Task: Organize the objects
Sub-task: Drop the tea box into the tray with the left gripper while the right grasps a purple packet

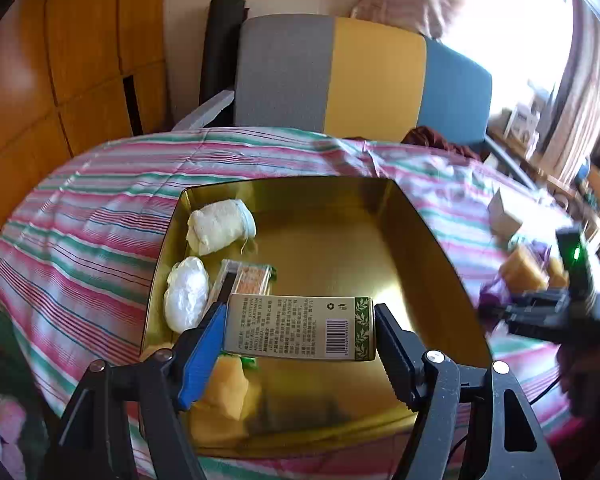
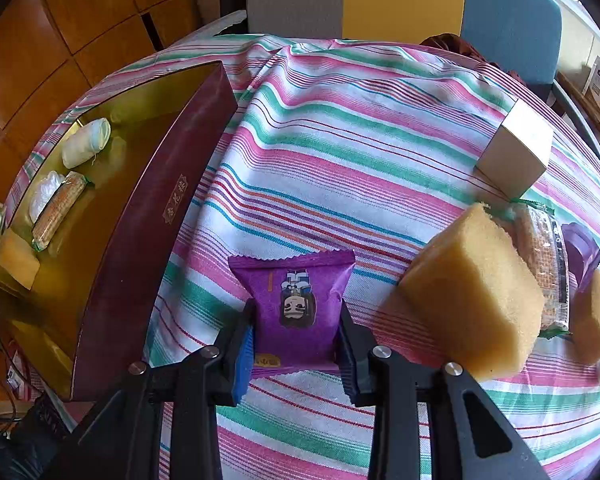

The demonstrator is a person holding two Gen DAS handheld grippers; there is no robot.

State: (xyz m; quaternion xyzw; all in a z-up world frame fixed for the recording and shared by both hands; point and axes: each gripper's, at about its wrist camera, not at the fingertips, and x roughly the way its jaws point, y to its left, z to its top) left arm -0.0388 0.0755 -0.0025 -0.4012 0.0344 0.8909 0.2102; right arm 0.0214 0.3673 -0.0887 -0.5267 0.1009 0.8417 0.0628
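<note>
Carton held over tin, purple packet gripped on cloth.
Left gripper (image 1: pixel 300 330) is clamped on carton (image 1: pixel 298 328) above tin (image 1: pixel 432 240); right gripper (image 2: pixel 296 340) is closed around packet (image 2: pixel 294 304) near cloth's front edge.

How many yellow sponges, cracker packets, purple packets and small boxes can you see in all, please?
Yellow sponges: 3
Cracker packets: 2
Purple packets: 2
Small boxes: 2
Total: 9
</note>
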